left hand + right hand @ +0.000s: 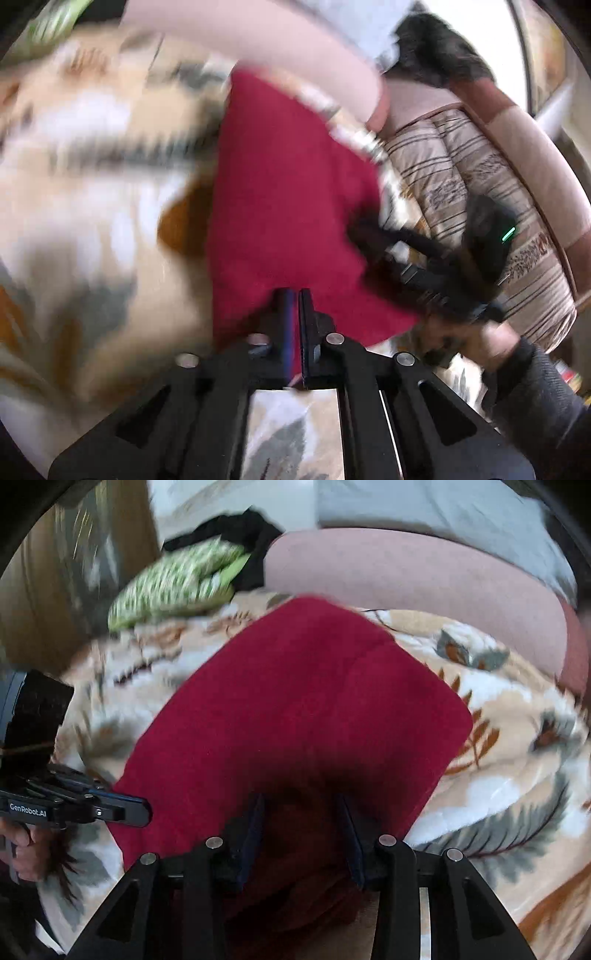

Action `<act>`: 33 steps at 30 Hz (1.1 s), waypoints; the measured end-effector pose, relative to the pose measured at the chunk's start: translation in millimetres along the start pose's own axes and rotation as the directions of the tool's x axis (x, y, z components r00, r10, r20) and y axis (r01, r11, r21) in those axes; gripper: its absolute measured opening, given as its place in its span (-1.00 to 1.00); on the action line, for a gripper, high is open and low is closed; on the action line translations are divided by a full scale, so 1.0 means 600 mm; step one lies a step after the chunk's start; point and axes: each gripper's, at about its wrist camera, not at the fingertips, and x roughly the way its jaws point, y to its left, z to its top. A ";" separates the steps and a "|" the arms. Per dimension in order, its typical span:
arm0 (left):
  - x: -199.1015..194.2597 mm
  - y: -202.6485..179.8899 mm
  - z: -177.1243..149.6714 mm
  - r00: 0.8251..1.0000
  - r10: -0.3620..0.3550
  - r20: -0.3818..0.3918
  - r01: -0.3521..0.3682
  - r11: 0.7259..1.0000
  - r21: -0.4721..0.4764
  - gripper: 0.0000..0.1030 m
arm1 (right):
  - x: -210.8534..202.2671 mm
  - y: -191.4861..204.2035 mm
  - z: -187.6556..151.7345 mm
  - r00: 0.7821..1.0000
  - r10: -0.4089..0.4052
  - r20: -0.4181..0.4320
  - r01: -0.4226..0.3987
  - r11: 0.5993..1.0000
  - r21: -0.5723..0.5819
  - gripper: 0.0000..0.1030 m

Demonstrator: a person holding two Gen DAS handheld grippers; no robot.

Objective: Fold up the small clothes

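Here left gripper (294,295) fingers pinched red cloth (295,716) edge at 6 o'clock; right gripper (301,801) fingers stood apart over cloth on floral blanket (498,775), gripping nothing.

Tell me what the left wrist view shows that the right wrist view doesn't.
Only the left wrist view: the left gripper shut on the red cloth, plus a striped cushion. Only the right wrist view: the right gripper open over the cloth, and a green patterned garment. Both: the red cloth, the leaf-print blanket and a pink bolster.
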 end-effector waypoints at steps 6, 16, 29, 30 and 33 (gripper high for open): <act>0.039 -0.042 0.173 0.991 0.074 0.110 -0.084 0.992 0.089 -0.66 | -0.009 0.008 -0.018 0.997 -0.038 0.070 0.041 0.999 -0.035 -0.26; 0.212 0.074 0.225 0.954 0.298 -0.024 -0.297 0.955 0.018 -0.77 | 0.001 0.021 -0.014 0.994 -0.067 0.088 0.073 0.995 -0.066 -0.26; 0.050 0.041 0.158 0.980 0.163 0.112 -0.168 0.985 0.042 -0.27 | -0.076 -0.019 0.088 0.979 -0.020 0.201 0.008 0.998 0.058 -0.22; 0.057 0.042 0.154 0.984 0.154 0.092 -0.158 0.986 0.043 -0.26 | -0.069 -0.022 0.105 0.978 -0.012 0.209 -0.003 0.997 0.071 -0.21; 0.070 0.034 0.145 0.982 0.172 0.082 -0.177 0.982 0.063 -0.17 | 0.012 -0.030 0.127 0.997 -0.022 0.072 0.017 0.997 0.070 -0.14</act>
